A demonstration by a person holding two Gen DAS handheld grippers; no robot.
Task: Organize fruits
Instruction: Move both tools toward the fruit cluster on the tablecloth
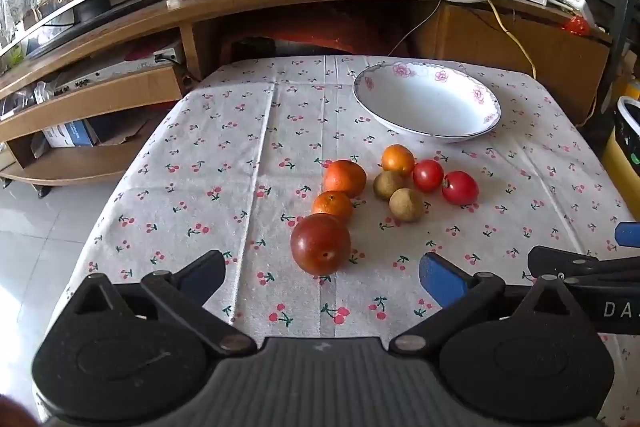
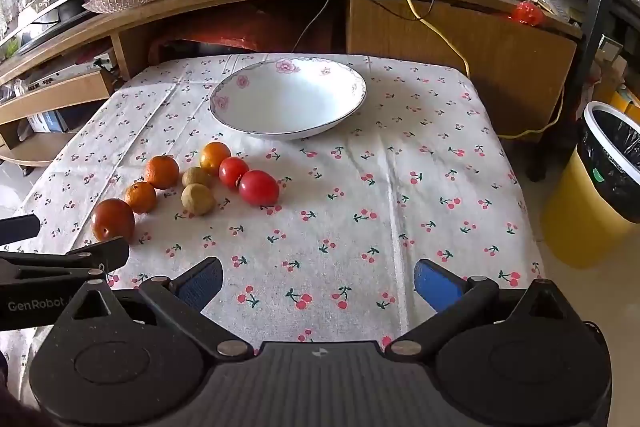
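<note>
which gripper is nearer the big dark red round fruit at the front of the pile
Left. The left gripper sits open right behind the big dark red round fruit, which lies almost between its fingertips. The right gripper, also open, is off to the fruit's right over bare cherry-print tablecloth.

A table under a cherry-print cloth (image 2: 360, 187). A white bowl (image 2: 288, 99) sits at twelve o'clock; small fruits (image 2: 192, 183) cluster at nine

yellow bin (image 2: 592, 195) cut off at edge

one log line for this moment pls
left gripper: open, empty | right gripper: open, empty | fruits: loose on cloth | bowl: empty | stage: no pick yet
</note>
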